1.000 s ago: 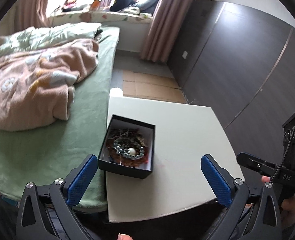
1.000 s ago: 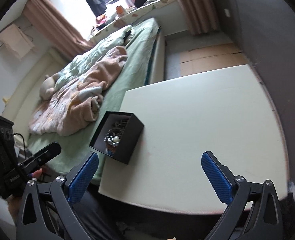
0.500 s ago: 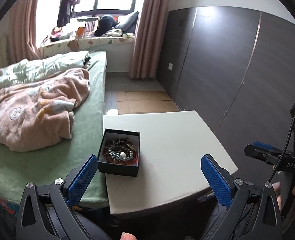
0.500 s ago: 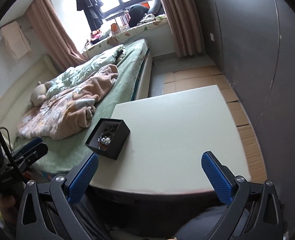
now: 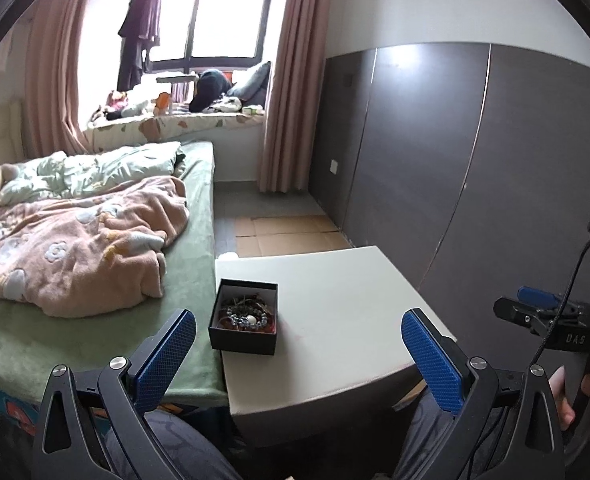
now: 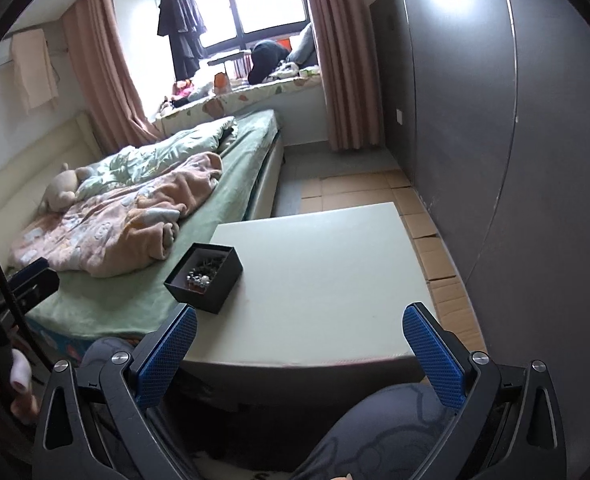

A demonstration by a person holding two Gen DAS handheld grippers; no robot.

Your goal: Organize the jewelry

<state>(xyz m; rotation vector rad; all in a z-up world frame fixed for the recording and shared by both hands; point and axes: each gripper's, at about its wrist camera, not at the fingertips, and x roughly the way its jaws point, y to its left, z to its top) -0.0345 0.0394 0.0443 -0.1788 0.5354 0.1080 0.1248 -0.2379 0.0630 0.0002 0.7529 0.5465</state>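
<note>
A black box [image 5: 243, 319] sits open at the bed-side edge of the white table [image 5: 335, 304], close to the near corner, and inside it lies a heap of beaded jewelry [image 5: 247, 314] (dark reddish strands with pale grey beads and one white bead on top; the separate pieces are probably bracelets, though they are too small to sort out). The left gripper [image 5: 297, 354] hangs near the table's front edge with its blue-padded jaws spread wide and nothing between them. The right gripper [image 6: 299, 354] is likewise wide open and empty, held low in front of the table, with the person's grey-trousered knee [image 6: 391, 420] below it. Neither tool touches the box. Just beside the table runs a bed [image 5: 95, 332] with a green sheet and a crumpled pink blanket [image 5: 75, 248].
</note>
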